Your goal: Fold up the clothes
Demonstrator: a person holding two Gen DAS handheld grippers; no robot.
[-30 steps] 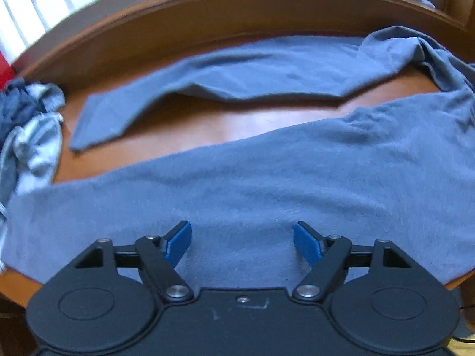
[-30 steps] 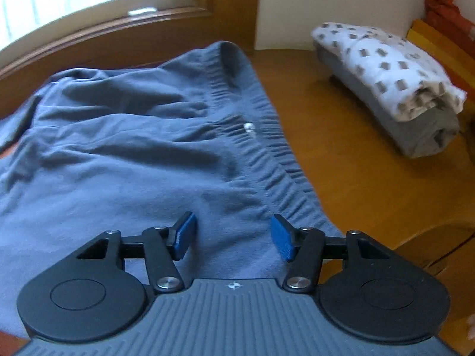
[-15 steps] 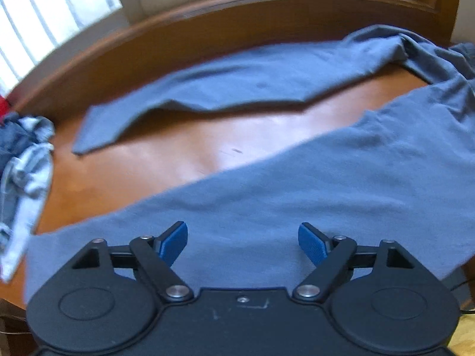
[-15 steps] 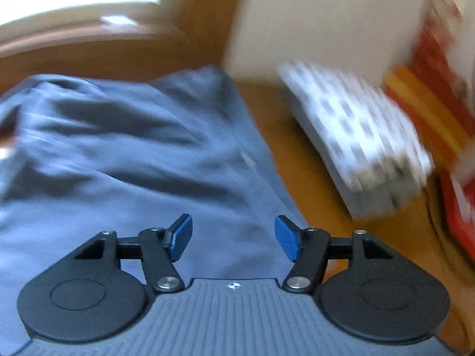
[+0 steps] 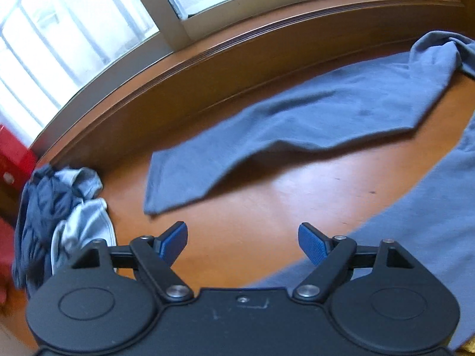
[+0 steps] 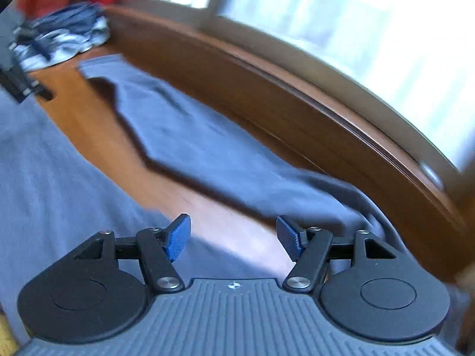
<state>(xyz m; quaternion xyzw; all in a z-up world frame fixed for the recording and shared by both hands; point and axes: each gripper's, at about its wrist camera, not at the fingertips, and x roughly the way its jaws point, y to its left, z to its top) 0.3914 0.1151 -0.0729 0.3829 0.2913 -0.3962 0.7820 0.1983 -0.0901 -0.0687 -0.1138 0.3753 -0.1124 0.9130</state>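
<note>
Grey-blue trousers (image 5: 311,118) lie spread on the wooden table (image 5: 267,201), legs apart. The far leg runs along the window side and ends at a cuff near the left. The near leg (image 5: 430,222) crosses the lower right. My left gripper (image 5: 243,241) is open and empty above bare wood between the legs. My right gripper (image 6: 233,237) is open and empty, over the gap between the two legs. In the right wrist view the far leg (image 6: 207,148) runs away to the upper left and the near leg (image 6: 44,172) fills the left. That view is blurred.
A heap of dark blue and pale grey clothes (image 5: 59,207) lies at the table's left end; it also shows in the right wrist view (image 6: 59,38). A raised wooden ledge (image 5: 237,59) under the window bounds the far side. A red object (image 5: 12,154) stands at far left.
Both grippers have swung left. The left now looks at the far leg's cuff and the clothes heap. The right has turned away from the waistband and folded stack toward the legs. Both stay open.
</note>
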